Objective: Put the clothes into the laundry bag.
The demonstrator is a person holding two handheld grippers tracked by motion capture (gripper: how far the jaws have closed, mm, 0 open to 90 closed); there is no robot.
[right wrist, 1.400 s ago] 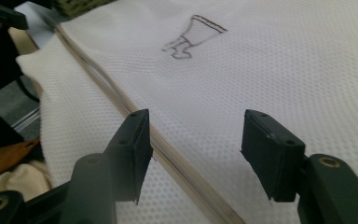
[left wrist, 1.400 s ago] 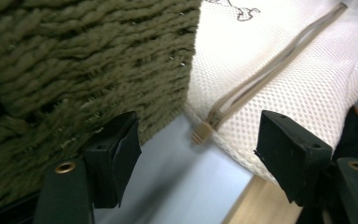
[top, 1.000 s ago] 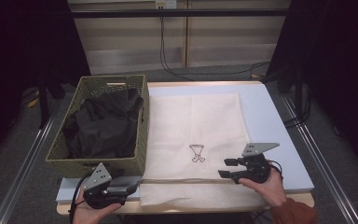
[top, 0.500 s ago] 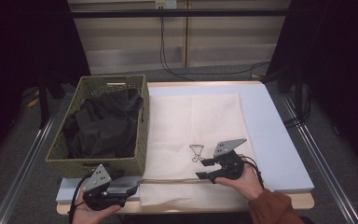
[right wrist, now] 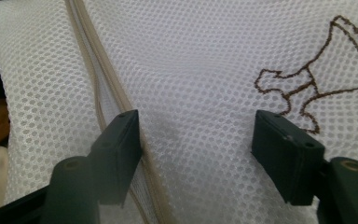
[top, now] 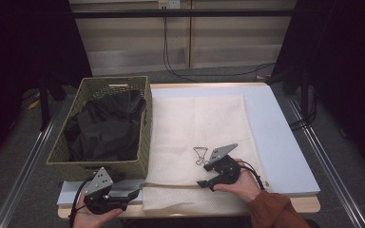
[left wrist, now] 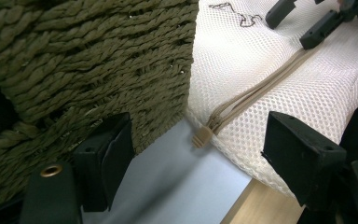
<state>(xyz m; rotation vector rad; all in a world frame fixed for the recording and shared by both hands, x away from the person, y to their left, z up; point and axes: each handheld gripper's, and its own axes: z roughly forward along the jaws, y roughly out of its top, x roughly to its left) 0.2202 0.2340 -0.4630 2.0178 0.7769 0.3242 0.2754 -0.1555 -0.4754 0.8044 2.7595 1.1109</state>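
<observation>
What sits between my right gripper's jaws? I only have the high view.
Observer: Just the mesh bag. The right gripper is open, its jaws have just been opening, and one jaw lies beside the zip.
Operator: Where is the zip pull?
Observer: The zip pull is at the bag's corner next to the basket. It lies ahead of the left gripper, whose open jaws are not touching it.
</observation>
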